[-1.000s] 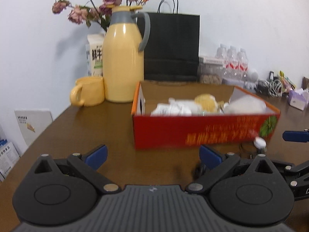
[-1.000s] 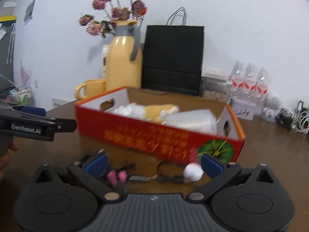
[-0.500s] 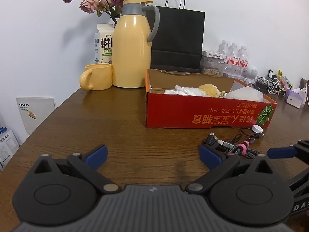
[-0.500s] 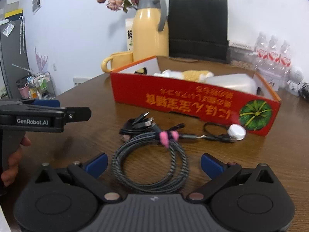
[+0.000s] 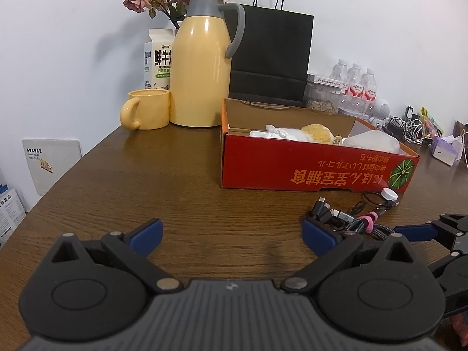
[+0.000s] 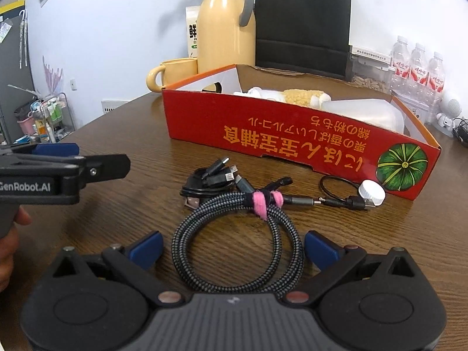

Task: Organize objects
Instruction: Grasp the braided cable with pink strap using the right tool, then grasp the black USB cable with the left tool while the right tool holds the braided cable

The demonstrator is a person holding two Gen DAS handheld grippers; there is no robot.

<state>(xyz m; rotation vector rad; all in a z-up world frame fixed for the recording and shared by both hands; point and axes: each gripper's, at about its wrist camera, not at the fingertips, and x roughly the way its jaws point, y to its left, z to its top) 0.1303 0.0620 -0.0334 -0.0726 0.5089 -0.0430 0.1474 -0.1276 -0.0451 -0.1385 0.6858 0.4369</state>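
Braided cable (image 6: 234,234) lies between right gripper's (image 6: 232,247) spread jaws; left gripper (image 5: 231,232) likewise spread.

1. The cardboard box (image 6: 295,143) is set on the table (image 5: 175,187).
2. The coiled cable (image 6: 234,234) is laid before the box, with a small cable bundle (image 6: 209,180) just behind it.
3. The jug (image 5: 201,67) and mug (image 5: 146,109) are placed left of the box; the paper bag (image 5: 272,58) is stood behind it.

We judge this an office break corner or a home room; which, we cannot tell. Evidence: wooden tabletop (image 5: 181,181) against a plain white wall, thermos (image 5: 201,67), mug (image 5: 147,109), milk carton (image 5: 158,58), water bottles (image 5: 355,87), trolley (image 6: 48,120).
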